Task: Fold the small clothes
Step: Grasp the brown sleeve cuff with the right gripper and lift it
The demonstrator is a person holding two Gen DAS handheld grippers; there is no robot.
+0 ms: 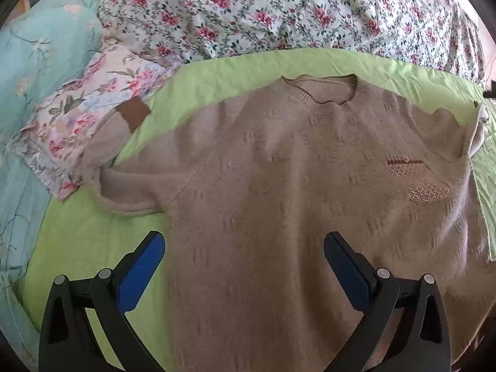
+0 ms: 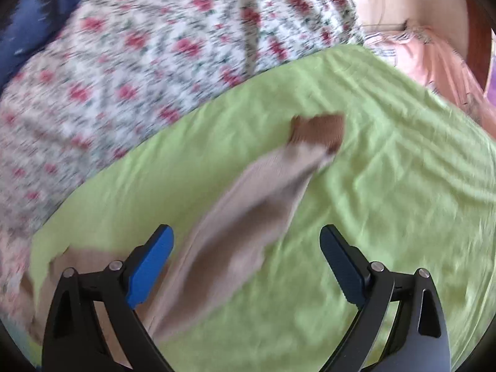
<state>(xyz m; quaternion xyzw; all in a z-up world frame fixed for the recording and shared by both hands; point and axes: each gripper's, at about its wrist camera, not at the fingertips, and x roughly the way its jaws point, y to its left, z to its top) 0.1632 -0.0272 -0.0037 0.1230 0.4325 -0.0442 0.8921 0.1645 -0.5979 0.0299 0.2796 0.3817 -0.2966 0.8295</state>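
In your left wrist view, the sweater (image 1: 279, 186) lies front up, spread on the green sheet (image 1: 93, 232), neck away from you. Your left gripper (image 1: 245, 248) hangs over its lower body, fingers wide, nothing between the pads. One sleeve (image 1: 121, 124) bends up onto a floral pillow (image 1: 77, 117) at the left; a rose-print quilt (image 1: 279, 9) is bunched just behind the collar.

In your right wrist view, blurred, your right gripper (image 2: 248, 245) stands wide and grips nothing. The other sleeve (image 2: 248, 204) runs between the fingers (image 2: 148, 266) across the green sheet, its brown cuff (image 2: 319, 130) farthest away. The quilt crowds the left; a pink cloth (image 2: 434, 62) sits at the far right.
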